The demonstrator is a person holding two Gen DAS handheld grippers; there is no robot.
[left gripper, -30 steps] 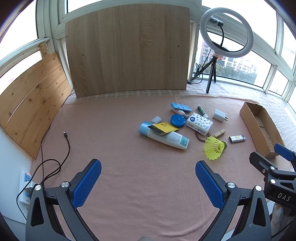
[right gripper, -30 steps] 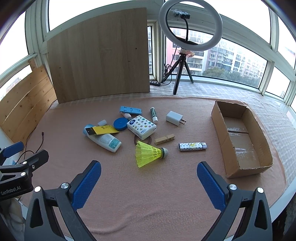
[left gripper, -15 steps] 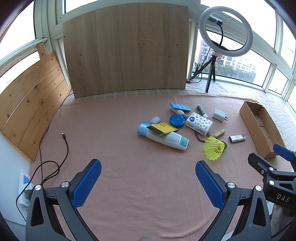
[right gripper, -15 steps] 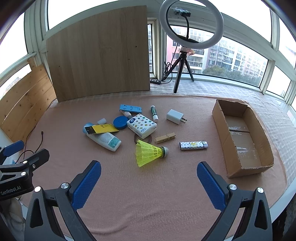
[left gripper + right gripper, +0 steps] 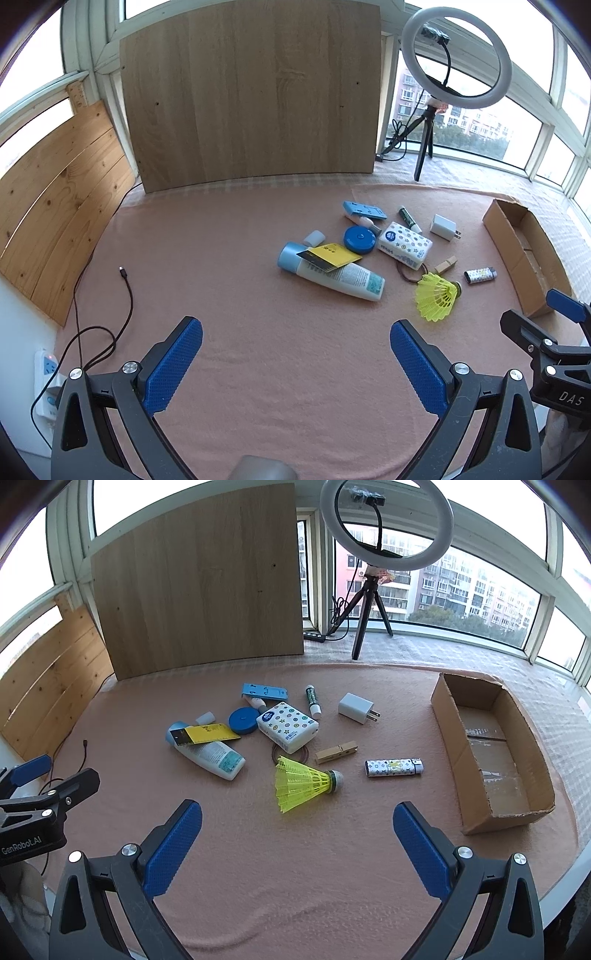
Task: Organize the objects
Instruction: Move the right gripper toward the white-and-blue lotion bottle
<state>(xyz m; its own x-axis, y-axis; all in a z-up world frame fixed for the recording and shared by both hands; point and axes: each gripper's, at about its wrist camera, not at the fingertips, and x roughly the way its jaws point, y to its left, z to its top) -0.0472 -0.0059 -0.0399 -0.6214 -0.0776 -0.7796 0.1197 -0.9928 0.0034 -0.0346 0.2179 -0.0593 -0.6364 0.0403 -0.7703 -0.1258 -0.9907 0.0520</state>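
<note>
Small objects lie scattered on a pink cloth: a yellow shuttlecock, a lighter, a wooden clothespin, a white charger, a tissue pack, a blue round tin, a lotion bottle with a yellow card on it. An empty cardboard box stands at the right. My right gripper is open and empty, short of the shuttlecock. My left gripper is open and empty, well short of the lotion bottle.
A wooden board leans at the back. A ring light on a tripod stands behind the cloth. A black cable and a power strip lie at the left edge. The table edge curves at the front right.
Both grippers have shifted slightly; the objects sit a little nearer and lower in the right view. Nothing was taken hold of.
</note>
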